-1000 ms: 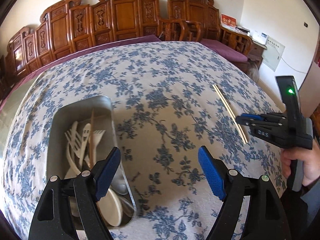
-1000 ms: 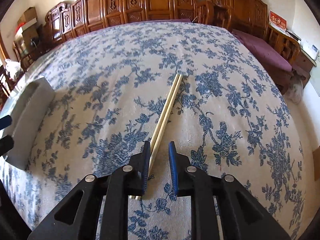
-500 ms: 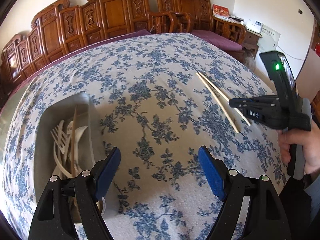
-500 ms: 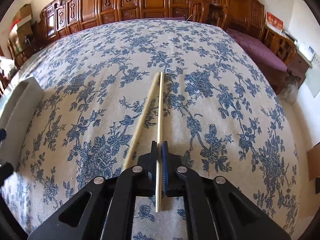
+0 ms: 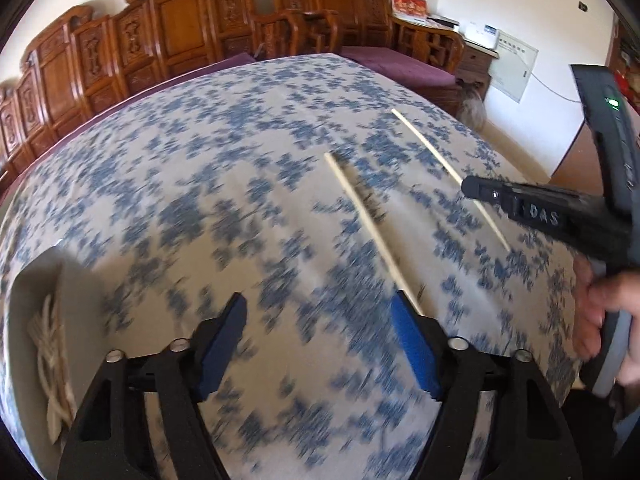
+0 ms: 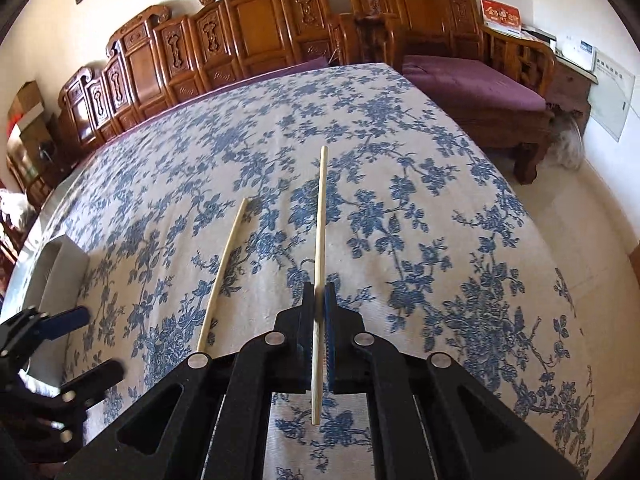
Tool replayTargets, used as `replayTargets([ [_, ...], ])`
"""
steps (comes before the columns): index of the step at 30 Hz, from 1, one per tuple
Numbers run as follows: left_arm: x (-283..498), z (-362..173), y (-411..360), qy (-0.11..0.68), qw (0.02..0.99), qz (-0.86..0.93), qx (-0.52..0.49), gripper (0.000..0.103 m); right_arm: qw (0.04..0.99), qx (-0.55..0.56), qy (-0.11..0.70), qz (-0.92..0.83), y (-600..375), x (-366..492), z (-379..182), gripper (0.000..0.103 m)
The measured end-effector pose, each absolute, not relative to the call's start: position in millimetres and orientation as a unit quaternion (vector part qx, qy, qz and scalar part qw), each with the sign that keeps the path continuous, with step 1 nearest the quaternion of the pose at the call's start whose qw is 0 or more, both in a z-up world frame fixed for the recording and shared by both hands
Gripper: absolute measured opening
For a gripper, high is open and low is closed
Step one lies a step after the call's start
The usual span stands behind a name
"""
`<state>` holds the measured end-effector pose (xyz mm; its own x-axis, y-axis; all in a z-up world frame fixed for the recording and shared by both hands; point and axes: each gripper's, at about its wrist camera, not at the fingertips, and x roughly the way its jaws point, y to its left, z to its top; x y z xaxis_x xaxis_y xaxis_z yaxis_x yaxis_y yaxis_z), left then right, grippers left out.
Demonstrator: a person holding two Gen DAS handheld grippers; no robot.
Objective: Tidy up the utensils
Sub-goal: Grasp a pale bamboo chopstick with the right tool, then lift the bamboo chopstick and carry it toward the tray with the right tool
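Wooden chopstick [image 6: 319, 240] clenched in the right tongs [image 6: 316, 308].
Left tongs [image 5: 320, 316], closing but empty, beside second chopstick [image 5: 368, 224].

A home living room: carved wooden chairs [image 6: 256, 32], floral tablecloth [image 6: 420, 208].

Two chopsticks [image 6: 320, 216], one tray [image 6: 60, 264]

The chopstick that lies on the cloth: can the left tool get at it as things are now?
Probably yes. The loose chopstick lies bare on the tablecloth, its near end beside the open left tool. The right tool grips only the other chopstick, off to the side.
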<state>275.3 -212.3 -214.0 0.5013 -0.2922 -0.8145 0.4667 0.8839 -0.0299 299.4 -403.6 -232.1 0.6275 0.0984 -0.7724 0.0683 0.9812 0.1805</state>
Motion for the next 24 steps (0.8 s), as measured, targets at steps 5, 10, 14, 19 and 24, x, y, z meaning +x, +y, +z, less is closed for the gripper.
replayTargets([
  [5, 294.0, -225.5, -241.3, 0.458, 0.852, -0.236, 0.095, 0.047, 0.896, 0.113, 0.429, 0.006, -412.9, 299.4, -231.1, 0.006],
  [10, 307.2, -239.3, -260.1, 0.468, 0.846, -0.237, 0.093, 0.031, 0.895, 0.121, 0.428, 0.011, -412.3, 300.6, -231.1, 0.006],
  [14, 312.7, -242.2, -263.4, 0.468, 0.847, -0.233, 0.094, 0.025, 0.896, 0.118, 0.428, 0.019, -405.6, 301.3, -230.0, 0.006],
  [19, 312.8, -241.5, -261.5, 0.472, 0.843, -0.236, 0.101, 0.004, 0.896, 0.116, 0.427, 0.025, -399.2, 300.3, -228.5, 0.006],
  [24, 302.9, -237.5, -244.8, 0.473, 0.844, -0.226, 0.112, 0.004, 0.896, 0.1, 0.431, 0.035, -384.1, 298.8, -229.7, 0.006],
])
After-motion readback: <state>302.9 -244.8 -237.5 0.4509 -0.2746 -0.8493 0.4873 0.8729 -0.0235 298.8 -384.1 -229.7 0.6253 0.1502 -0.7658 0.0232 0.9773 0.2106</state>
